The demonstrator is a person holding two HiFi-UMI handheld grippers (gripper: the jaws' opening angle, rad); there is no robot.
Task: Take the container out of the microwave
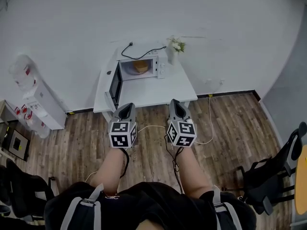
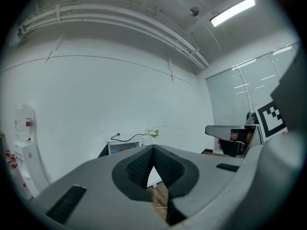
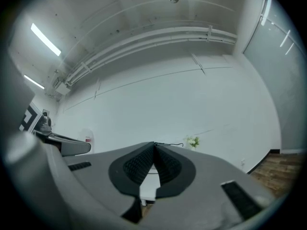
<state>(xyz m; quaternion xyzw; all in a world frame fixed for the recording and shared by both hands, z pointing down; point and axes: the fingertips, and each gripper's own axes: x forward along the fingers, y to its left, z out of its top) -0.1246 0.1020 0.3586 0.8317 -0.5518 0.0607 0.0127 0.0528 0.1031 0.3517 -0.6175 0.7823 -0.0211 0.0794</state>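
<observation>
A white microwave (image 1: 142,67) stands on a white table (image 1: 153,91) by the wall, its dark door (image 1: 114,86) swung open to the left. An orange-brown container (image 1: 140,66) sits inside it. In the left gripper view the microwave (image 2: 125,146) shows small, beyond the jaws. My left gripper (image 1: 125,111) and right gripper (image 1: 175,107) are held side by side over the wooden floor, short of the table's front edge. Both are shut with nothing between their pads. Neither touches the microwave. The left gripper (image 2: 153,148) and right gripper (image 3: 154,145) show their tips pressed together.
A small vase of white flowers (image 1: 176,46) stands right of the microwave, with a black cable (image 1: 139,49) lying on top of it. A white water dispenser (image 1: 33,96) is at the left wall. Black chairs (image 1: 268,176) stand at the right and lower left.
</observation>
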